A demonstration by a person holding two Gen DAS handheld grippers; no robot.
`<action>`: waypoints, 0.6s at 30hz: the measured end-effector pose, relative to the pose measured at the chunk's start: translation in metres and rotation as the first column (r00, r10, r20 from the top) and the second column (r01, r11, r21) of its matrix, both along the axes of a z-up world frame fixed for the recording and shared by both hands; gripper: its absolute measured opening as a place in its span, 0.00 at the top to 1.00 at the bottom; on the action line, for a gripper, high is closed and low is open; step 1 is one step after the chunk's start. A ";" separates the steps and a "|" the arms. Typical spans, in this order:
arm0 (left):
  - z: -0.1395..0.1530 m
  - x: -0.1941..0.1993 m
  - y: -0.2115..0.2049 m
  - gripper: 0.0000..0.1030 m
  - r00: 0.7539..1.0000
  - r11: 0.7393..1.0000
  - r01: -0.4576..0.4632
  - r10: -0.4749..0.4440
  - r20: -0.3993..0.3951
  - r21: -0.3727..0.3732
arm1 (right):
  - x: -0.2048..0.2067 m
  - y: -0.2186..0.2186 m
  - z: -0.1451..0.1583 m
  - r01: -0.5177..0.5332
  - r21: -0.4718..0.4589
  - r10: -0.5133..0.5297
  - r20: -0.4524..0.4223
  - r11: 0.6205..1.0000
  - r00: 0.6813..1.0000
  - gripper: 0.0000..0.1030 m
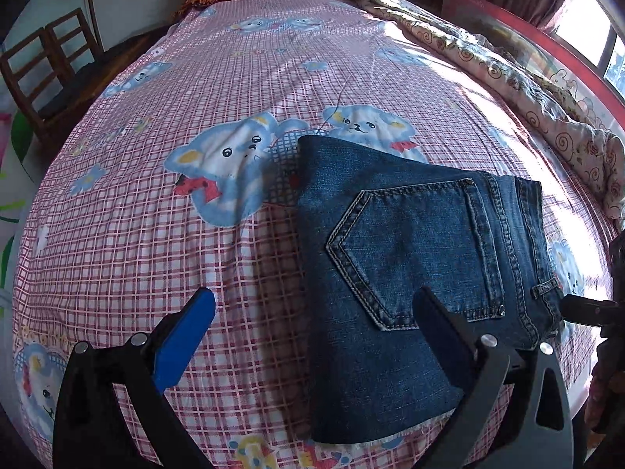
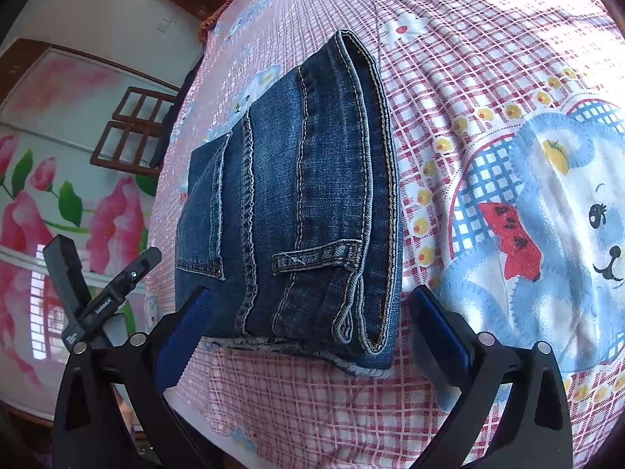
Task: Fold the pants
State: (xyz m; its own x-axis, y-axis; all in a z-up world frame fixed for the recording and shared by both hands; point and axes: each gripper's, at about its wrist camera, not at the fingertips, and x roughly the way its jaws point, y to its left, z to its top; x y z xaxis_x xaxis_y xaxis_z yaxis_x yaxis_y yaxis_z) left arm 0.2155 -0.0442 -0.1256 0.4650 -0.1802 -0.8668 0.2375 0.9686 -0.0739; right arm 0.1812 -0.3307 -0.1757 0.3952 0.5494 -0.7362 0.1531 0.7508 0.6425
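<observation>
Dark blue jeans (image 1: 410, 258) lie folded into a compact rectangle on the bed, back pocket facing up. My left gripper (image 1: 316, 305) is open just above them; its right finger (image 1: 441, 336) hovers over the pocket's lower corner and its blue-padded left finger (image 1: 183, 348) is over the sheet. From the right wrist view the jeans (image 2: 312, 203) show their waistband edge and a belt loop. My right gripper (image 2: 308, 308) is open, its fingers straddling the near end of the bundle without gripping it.
The bed (image 1: 195, 78) has a pink checked sheet with blue bear prints. A rumpled floral quilt (image 1: 508, 78) runs along its far right side. Wooden chairs (image 1: 43, 66) stand left of the bed. The other gripper (image 2: 101, 297) shows at the left of the right wrist view.
</observation>
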 end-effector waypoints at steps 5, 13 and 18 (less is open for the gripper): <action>-0.019 -0.010 -0.002 0.02 0.999 1.000 0.026 -0.027 -0.028 -0.014 | 0.000 0.001 0.000 -0.013 -0.029 0.013 0.000 0.999 1.000 0.03; -0.031 -0.025 -0.022 0.02 0.994 0.996 0.088 -0.090 -0.058 -0.033 | 0.003 0.012 0.004 -0.017 -0.042 0.017 -0.003 0.999 1.000 0.03; -0.028 -0.028 -0.026 0.02 0.995 0.996 0.090 -0.090 -0.038 0.002 | 0.004 0.016 0.004 -0.019 -0.045 0.018 -0.004 0.999 1.000 0.03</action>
